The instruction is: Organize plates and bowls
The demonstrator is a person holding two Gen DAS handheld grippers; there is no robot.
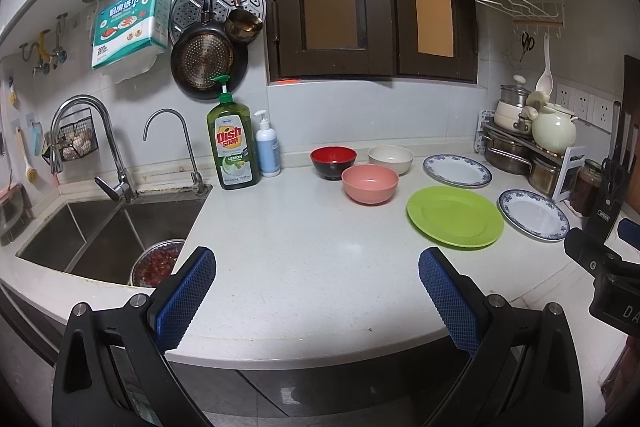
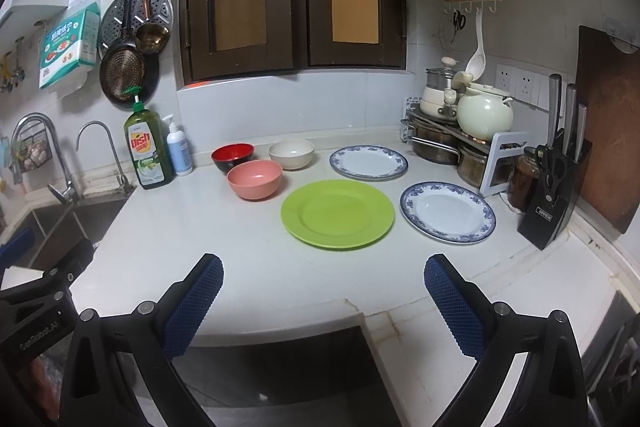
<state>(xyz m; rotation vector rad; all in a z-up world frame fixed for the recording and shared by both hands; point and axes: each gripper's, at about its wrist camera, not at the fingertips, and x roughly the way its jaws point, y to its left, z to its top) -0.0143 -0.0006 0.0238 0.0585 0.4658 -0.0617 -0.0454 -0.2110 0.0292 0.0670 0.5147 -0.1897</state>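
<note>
On the white counter [image 1: 304, 251] stand three bowls: red-and-black [image 1: 333, 162] [image 2: 232, 156], cream [image 1: 390, 159] [image 2: 291, 153] and pink [image 1: 370, 183] [image 2: 255, 179]. To their right lie a green plate [image 1: 455, 216] [image 2: 337, 213] and two blue-rimmed white plates, one at the back [image 1: 457, 170] [image 2: 368, 162] and one nearer [image 1: 533, 214] [image 2: 447, 211]. My left gripper [image 1: 317, 269] is open and empty over the counter's front edge. My right gripper [image 2: 323, 275] is open and empty, in front of the green plate.
A sink [image 1: 100, 231] with taps is at the left, a dish soap bottle [image 1: 233, 143] and a pump bottle [image 1: 267, 145] behind it. A pot rack [image 2: 460, 135], a jar [image 2: 524, 179] and a knife block [image 2: 556, 187] stand at the right.
</note>
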